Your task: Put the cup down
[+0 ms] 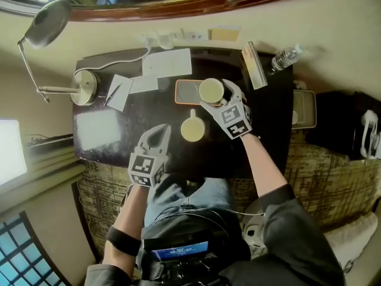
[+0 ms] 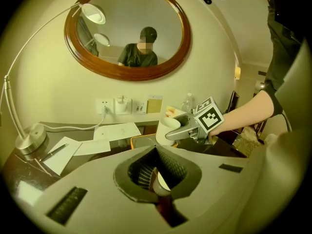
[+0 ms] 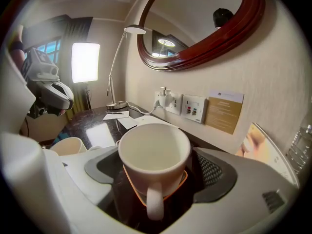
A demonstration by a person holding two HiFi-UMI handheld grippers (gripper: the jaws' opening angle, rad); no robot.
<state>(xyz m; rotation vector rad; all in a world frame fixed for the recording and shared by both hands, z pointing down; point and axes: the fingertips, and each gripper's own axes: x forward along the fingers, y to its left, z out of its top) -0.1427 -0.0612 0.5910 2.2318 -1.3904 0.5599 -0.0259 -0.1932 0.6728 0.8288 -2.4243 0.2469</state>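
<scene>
A white cup stands upright on a small orange-rimmed tray at the back of the dark desk. In the right gripper view the cup sits between the jaws of my right gripper, handle toward the camera, with the orange rim under it. The pads stand a little off its sides, so the right gripper is open around it. My left gripper is shut and empty near the desk's front, beside a second white cup.
A desk lamp stands at the left, with papers and a pen behind the tray. A water bottle and a leaflet lie at the back right. Wall sockets and an oval mirror are on the wall.
</scene>
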